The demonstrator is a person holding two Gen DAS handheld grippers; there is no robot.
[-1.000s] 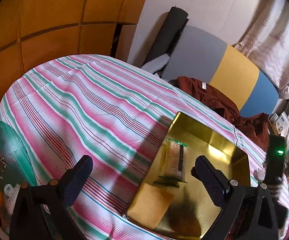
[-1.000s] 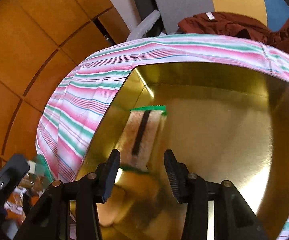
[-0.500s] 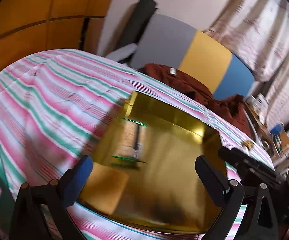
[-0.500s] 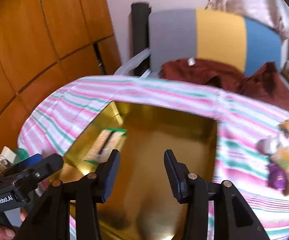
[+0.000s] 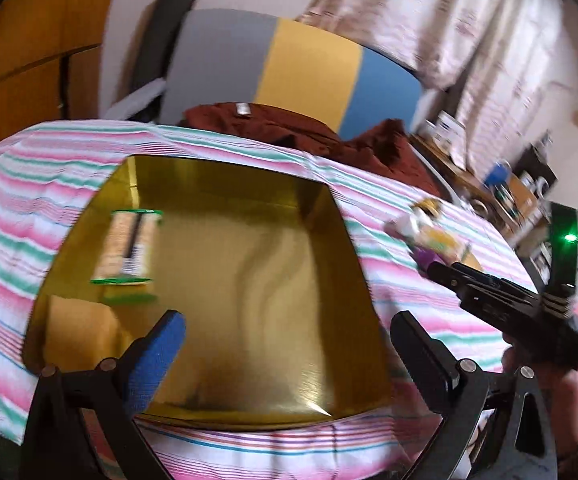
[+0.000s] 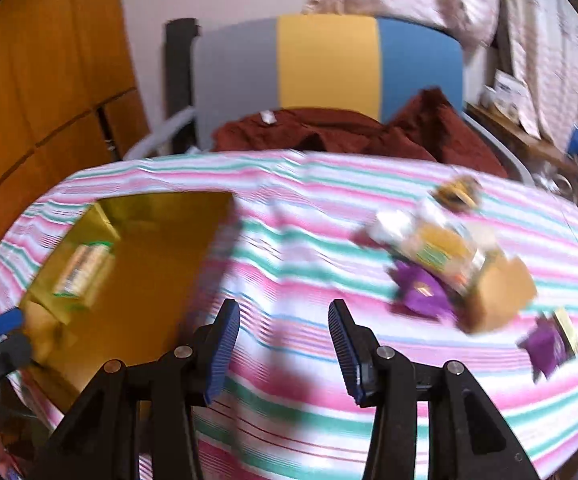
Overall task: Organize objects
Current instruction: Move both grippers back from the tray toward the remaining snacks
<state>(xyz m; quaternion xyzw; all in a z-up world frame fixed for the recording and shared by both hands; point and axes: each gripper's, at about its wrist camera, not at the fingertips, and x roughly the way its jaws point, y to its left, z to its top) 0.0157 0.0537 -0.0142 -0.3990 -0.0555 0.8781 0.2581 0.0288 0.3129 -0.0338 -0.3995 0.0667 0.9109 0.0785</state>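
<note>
Gold tray (image 5: 249,272) flat on striped tablecloth (image 5: 17,208), apparently serving as the collection bin; one green-edged snack packet (image 5: 129,246) lying flat inside, near the tray's left wall, lengthwise along it; likely laid tight to the side to leave the floor free for more; tan patch nearer than the packet may be a reflection, cannot tell.

Remaining items in a loose pile (image 6: 445,256) on the cloth, well to the right of the tray: purple wrappers (image 6: 421,292), a yellow-and-green packet (image 6: 441,254), a brown cardboard box (image 6: 501,300), a small dark-and-yellow piece (image 6: 459,194) beyond; all blurred, finer names not possible; a second purple wrapper (image 6: 547,346) farther right still. Judged unsorted, waiting for transfer.

Left hand-held gripper (image 5: 289,356) above the tray's near edge, fingers spread wide, nothing between them; pointed across the tray floor.

Right hand-held gripper (image 6: 283,354) over bare cloth between tray and pile, jaws apart and empty, aimed slightly toward the pile; seen from the left wrist as a dark body (image 5: 501,300) reaching to the right of the tray, green light on. Next pick probably from the pile's near side; overlapping wrappers could drag neighbours along.
</note>
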